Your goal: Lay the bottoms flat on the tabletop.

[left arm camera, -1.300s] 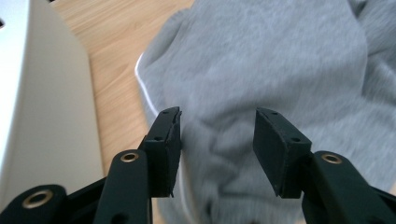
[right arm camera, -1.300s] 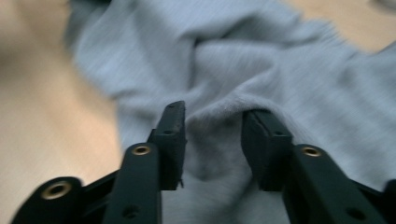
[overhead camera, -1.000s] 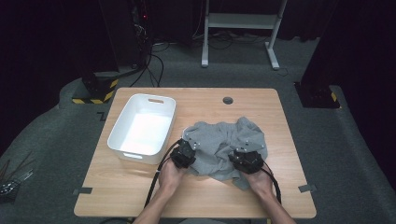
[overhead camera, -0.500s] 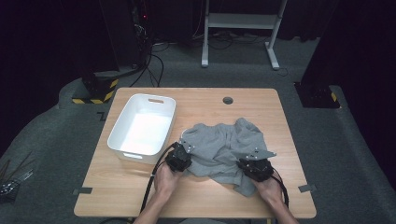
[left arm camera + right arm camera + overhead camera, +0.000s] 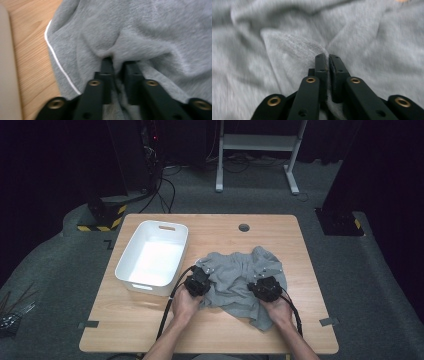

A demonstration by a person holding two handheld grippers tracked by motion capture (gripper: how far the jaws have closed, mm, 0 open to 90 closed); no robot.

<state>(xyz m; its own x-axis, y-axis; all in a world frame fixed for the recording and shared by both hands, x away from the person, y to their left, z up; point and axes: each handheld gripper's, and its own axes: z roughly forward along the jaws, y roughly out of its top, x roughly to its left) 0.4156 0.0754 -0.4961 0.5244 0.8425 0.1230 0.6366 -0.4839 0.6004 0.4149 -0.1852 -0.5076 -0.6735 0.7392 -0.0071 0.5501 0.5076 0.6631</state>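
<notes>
I am sitting at a wooden table (image 5: 150, 330), holding a two-jaw gripper in each hand. A crumpled grey cloth (image 5: 235, 275) is lying on the table right of centre, just beside a white bin (image 5: 129, 259) that is standing empty to its left. The cloth is spreading wider across the table than it is deep, with one tail hanging toward me near my right hand.

My left gripper (image 5: 198, 281) is sitting at the cloth's left edge, the side nearest the bin. In the left gripper view its jaws are almost closed, with a narrow gap, and a ridge of the grey fabric is bunching up between them. A thin white seam (image 5: 58, 65) is running down the cloth's edge just to the left of the jaws, with bare wood beyond it.

My right gripper (image 5: 266, 287) is sitting on the cloth's near right part. In the right gripper view its jaws are pressing together at the tips, and a peaked fold of cloth is being pinched between them.

So each hand is gripping its own side, the two grips well apart along the cloth's long axis. I judge the next move to be a lift or a spread, and the left hand is the nearer one to the bin
</notes>
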